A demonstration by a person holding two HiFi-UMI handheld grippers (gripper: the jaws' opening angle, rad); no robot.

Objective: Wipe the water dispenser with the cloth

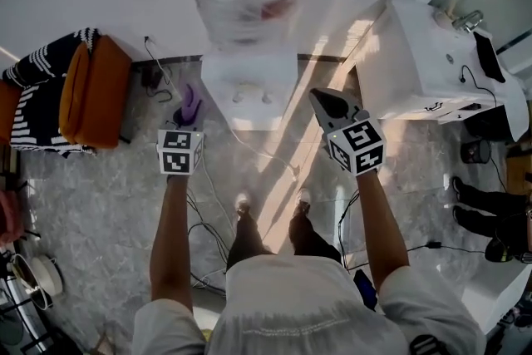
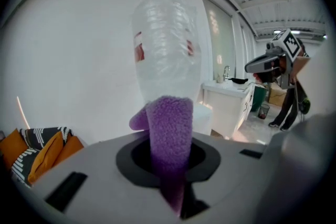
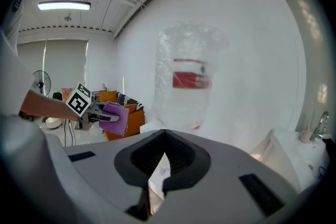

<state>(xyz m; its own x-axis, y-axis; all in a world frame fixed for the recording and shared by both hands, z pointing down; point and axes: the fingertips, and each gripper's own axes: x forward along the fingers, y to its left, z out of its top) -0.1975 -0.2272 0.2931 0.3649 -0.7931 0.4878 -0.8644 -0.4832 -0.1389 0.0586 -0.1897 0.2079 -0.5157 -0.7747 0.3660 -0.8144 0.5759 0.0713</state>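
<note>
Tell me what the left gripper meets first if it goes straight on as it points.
Probably the clear water bottle atop the dispenser; the purple cloth in the left gripper would touch first. Depth is unclear.

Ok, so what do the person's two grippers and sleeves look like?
The left gripper and right gripper have light grey bodies with darker jaws. Each carries a white cube printed with black square markers. The person wears white short sleeves.

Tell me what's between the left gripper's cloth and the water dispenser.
Nothing. In the head view only bare floor shows between the cloth held by the left gripper and the water dispenser.
</note>
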